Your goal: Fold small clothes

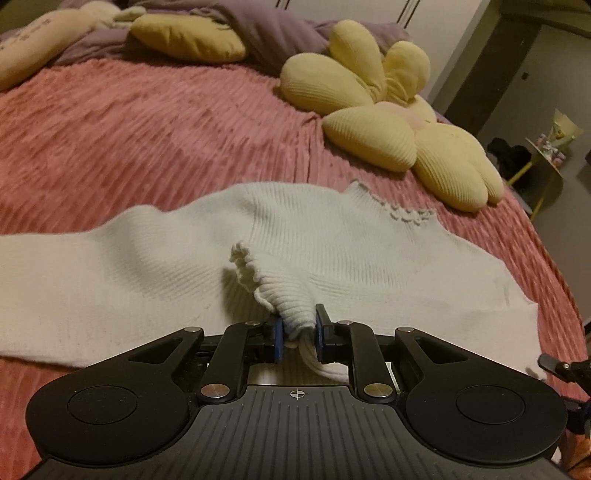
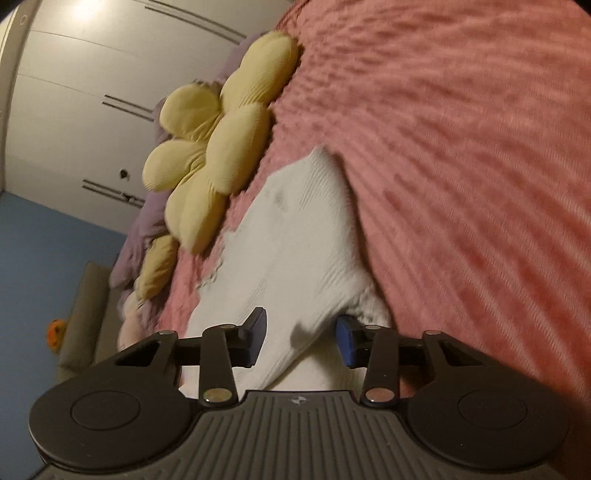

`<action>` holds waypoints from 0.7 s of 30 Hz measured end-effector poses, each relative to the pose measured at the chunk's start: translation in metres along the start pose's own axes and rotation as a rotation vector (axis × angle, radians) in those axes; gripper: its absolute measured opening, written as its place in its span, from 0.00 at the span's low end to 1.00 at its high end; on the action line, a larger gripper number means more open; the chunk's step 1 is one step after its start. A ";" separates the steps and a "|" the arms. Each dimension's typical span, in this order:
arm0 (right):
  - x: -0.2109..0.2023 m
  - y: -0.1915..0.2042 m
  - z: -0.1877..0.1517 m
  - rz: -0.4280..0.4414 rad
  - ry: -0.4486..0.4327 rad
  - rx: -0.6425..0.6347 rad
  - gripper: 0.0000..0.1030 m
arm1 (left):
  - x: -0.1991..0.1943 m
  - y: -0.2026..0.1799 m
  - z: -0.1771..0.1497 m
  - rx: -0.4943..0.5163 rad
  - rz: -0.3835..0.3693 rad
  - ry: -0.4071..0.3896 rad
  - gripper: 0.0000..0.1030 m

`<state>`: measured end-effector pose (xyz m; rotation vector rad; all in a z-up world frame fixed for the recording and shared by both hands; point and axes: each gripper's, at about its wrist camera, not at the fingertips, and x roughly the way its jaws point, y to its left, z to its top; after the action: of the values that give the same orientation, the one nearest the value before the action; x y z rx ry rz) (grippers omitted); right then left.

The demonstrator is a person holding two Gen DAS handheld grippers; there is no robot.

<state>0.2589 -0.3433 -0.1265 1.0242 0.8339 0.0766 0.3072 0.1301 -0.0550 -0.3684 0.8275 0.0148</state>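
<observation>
A small white ribbed knit sweater (image 1: 332, 236) lies spread across the pink bedspread (image 1: 147, 122). My left gripper (image 1: 299, 332) is shut on a ruffled sleeve cuff (image 1: 273, 288), held bunched over the sweater's body. In the right wrist view, tilted sideways, my right gripper (image 2: 301, 332) is open, its blue pads either side of a fold of the sweater (image 2: 295, 236) that passes between them. Part of the right gripper also shows at the left wrist view's right edge (image 1: 561, 365).
A yellow flower-shaped cushion (image 1: 388, 110) lies on the bed beyond the sweater, also in the right wrist view (image 2: 218, 147). A yellow pillow (image 1: 188, 37) and purple blanket (image 1: 273, 33) sit at the head. The bed's right edge (image 1: 554, 236) drops to the floor. White wardrobe doors (image 2: 74, 110) stand behind.
</observation>
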 end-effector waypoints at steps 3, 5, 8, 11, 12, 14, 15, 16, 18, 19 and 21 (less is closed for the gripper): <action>0.006 0.012 -0.001 -0.073 -0.030 -0.089 0.23 | -0.002 -0.003 0.003 0.017 -0.005 -0.036 0.17; 0.007 0.025 -0.005 -0.125 -0.062 -0.196 0.16 | -0.004 -0.005 0.005 0.034 -0.005 -0.058 0.17; 0.004 0.042 -0.013 -0.179 -0.110 -0.337 0.12 | -0.004 -0.004 0.007 0.041 -0.006 -0.074 0.17; 0.000 0.052 -0.019 -0.244 -0.150 -0.456 0.11 | 0.001 -0.002 0.005 0.036 -0.019 -0.054 0.17; 0.001 0.053 -0.021 -0.268 -0.158 -0.487 0.10 | 0.004 -0.002 0.003 0.044 -0.015 -0.043 0.17; 0.006 0.052 -0.021 -0.326 -0.162 -0.528 0.09 | 0.011 -0.002 -0.002 0.050 -0.007 -0.012 0.17; 0.008 0.050 -0.022 -0.341 -0.158 -0.537 0.08 | 0.015 -0.001 -0.004 0.050 -0.005 -0.002 0.17; 0.012 0.050 -0.023 -0.350 -0.155 -0.545 0.07 | 0.017 0.001 -0.005 0.044 -0.006 0.002 0.17; 0.012 0.051 -0.026 -0.362 -0.152 -0.585 0.07 | 0.017 0.003 -0.003 0.028 -0.014 -0.005 0.17; 0.012 0.053 -0.028 -0.366 -0.152 -0.598 0.07 | 0.016 0.001 0.001 0.027 -0.014 -0.019 0.17; 0.010 0.057 -0.029 -0.375 -0.165 -0.614 0.07 | 0.010 -0.004 0.009 0.031 -0.030 -0.061 0.17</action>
<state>0.2654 -0.2870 -0.0949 0.2848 0.7697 -0.0692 0.3210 0.1284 -0.0558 -0.3493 0.7607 -0.0143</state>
